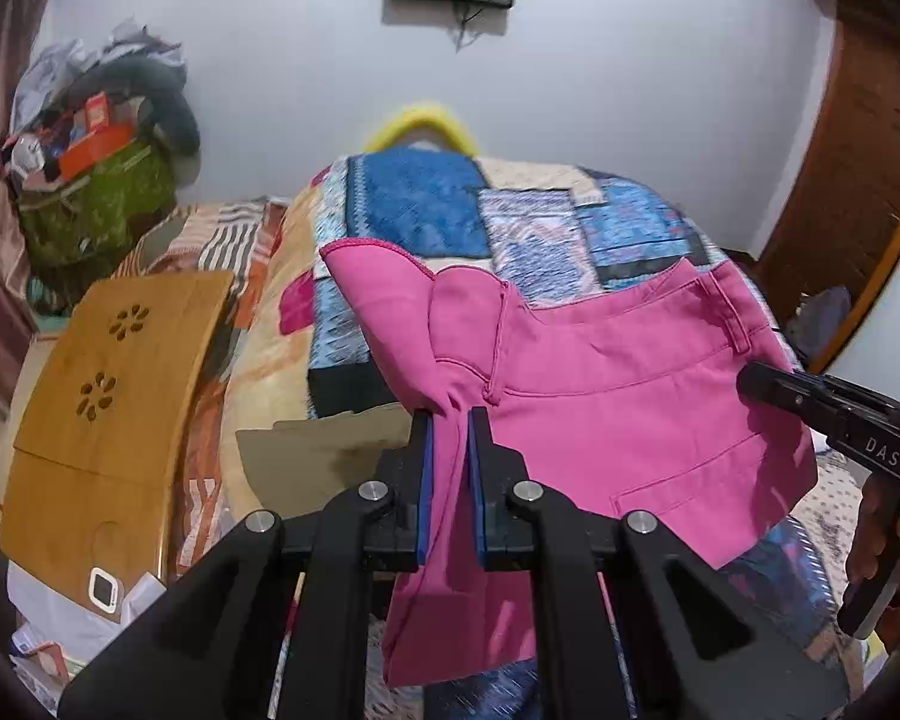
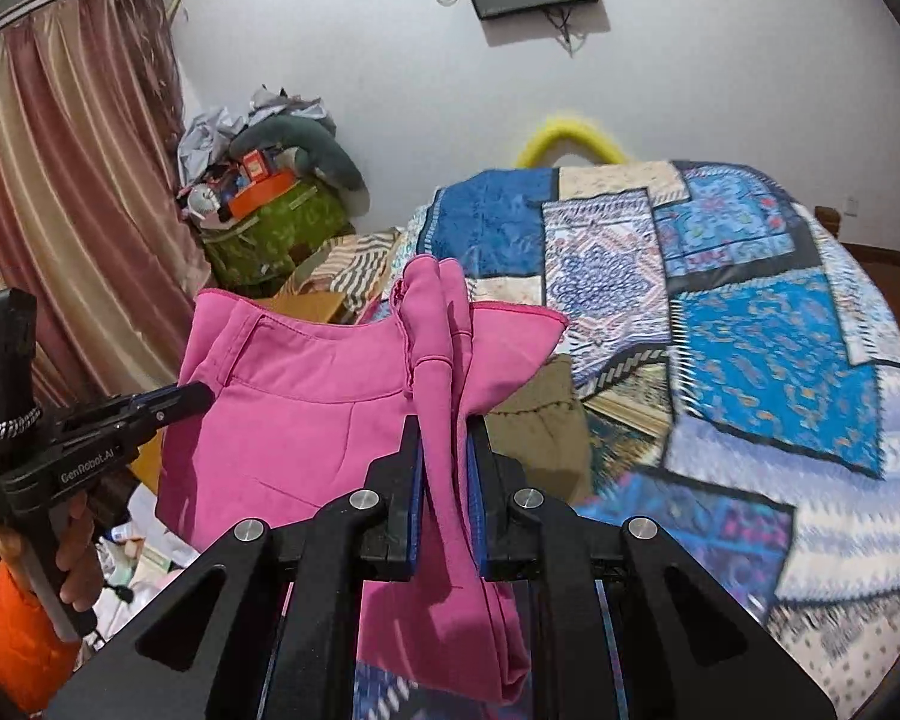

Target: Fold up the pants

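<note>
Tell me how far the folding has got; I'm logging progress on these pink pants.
Done: both grippers have picked up the pink cotton pants. In hand: the left gripper and right gripper are each shut on bunched fabric, holding the pants above the blue patchwork bedspread. Left: no neat fold shows; the pants must be laid flat, legs matched, then folded.

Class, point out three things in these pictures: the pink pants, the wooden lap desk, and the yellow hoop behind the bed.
pink pants (image 1: 618,396), left wrist view, back panel below the waistband.
wooden lap desk (image 1: 114,396), left wrist view, top surface.
yellow hoop (image 2: 564,138), right wrist view, top of the arc.
</note>
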`<state>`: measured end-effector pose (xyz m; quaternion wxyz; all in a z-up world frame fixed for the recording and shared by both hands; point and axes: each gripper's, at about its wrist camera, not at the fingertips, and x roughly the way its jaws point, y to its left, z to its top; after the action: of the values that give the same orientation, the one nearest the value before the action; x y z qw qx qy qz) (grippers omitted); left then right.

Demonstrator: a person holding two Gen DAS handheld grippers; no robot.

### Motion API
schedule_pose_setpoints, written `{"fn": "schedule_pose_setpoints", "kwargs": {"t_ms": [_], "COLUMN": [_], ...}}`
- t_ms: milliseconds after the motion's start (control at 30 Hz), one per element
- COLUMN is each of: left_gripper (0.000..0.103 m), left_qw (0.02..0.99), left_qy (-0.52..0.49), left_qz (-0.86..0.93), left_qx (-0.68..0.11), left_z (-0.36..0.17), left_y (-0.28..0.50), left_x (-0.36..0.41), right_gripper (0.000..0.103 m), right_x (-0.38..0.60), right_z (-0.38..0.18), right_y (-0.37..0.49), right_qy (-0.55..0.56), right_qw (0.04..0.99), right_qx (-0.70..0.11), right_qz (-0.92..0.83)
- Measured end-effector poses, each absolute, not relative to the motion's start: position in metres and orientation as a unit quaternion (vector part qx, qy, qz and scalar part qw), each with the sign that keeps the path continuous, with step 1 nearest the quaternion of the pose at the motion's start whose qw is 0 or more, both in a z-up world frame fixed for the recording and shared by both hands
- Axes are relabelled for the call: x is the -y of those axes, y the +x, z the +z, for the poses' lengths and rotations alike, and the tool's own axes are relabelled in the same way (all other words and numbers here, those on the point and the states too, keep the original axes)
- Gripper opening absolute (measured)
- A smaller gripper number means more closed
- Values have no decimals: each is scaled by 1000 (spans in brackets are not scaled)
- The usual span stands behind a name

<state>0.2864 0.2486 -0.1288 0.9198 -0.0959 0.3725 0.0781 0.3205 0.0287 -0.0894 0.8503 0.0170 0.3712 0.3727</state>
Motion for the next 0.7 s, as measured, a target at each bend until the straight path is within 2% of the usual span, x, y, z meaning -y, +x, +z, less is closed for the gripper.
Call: {"fn": "schedule_pose_setpoints", "kwargs": {"t_ms": [233,500,700], "left_gripper": [10,10,13], "left_qw": [899,877,862], "left_qy": [-120,-80,-97], "left_qz": [98,141,164], "left_qx": [-410,-451,-469], "left_z": [-184,-256,-277], "left_y": [319,350,349], "left_x": [-281,-300,-321], "right_gripper": [11,12,19], "right_x": [-69,-100,-89], "right_z": [-131,-190,-196], "right_y": [353,386,393], "right_qy": [-1,-54,-58], "right_qw": [838,803,802], "right_qx": [-401,-468,-484], "right_qz": [369,364,345]}}
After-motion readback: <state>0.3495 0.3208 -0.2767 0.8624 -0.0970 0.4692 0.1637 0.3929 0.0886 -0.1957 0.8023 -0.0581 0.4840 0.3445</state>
